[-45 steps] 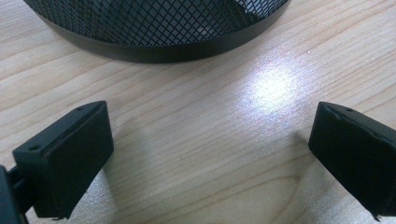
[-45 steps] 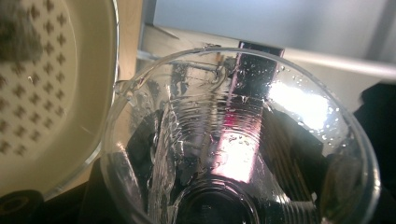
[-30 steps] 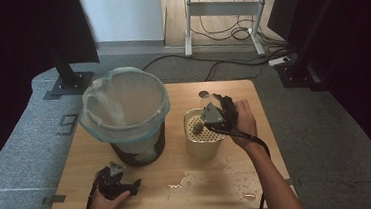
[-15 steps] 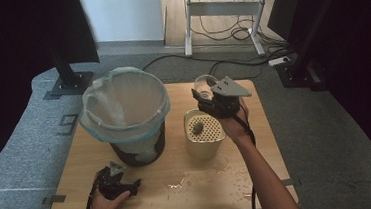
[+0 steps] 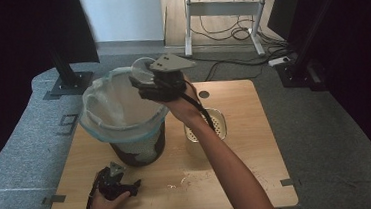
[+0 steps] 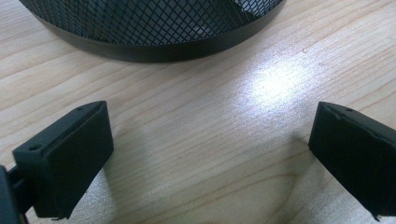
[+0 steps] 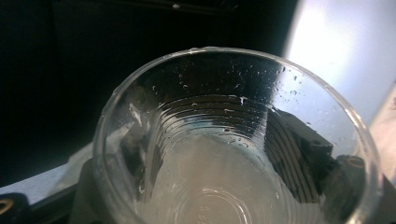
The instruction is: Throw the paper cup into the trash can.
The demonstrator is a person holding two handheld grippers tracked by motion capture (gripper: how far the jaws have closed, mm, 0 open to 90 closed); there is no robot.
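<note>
The right gripper (image 5: pixel 144 82) holds a clear plastic cup (image 5: pixel 141 70) above the bin (image 5: pixel 124 120), over the far right part of its bag-lined rim, with the strainer pot (image 5: pixel 214 125) standing just right of the bin on the bench (image 5: pixel 238 165). The step in hand looks like dropping the cup into the bin. To do it well, carry the cup further in over the bin's mouth, well inside the rim, before letting go, so it cannot catch the liner's edge and fall outside.

In the right gripper view the cup (image 7: pixel 233 140) sits between the two fingers (image 7: pixel 299 154), which show dark through its wet walls on either side. The jaws have just been opening, with the cup between them; the grip looks loose but still carries it.

The left gripper (image 5: pixel 114 183) rests on the bench just in front of the bin, fingers (image 6: pixel 65 158) wide, nothing between them.
</note>
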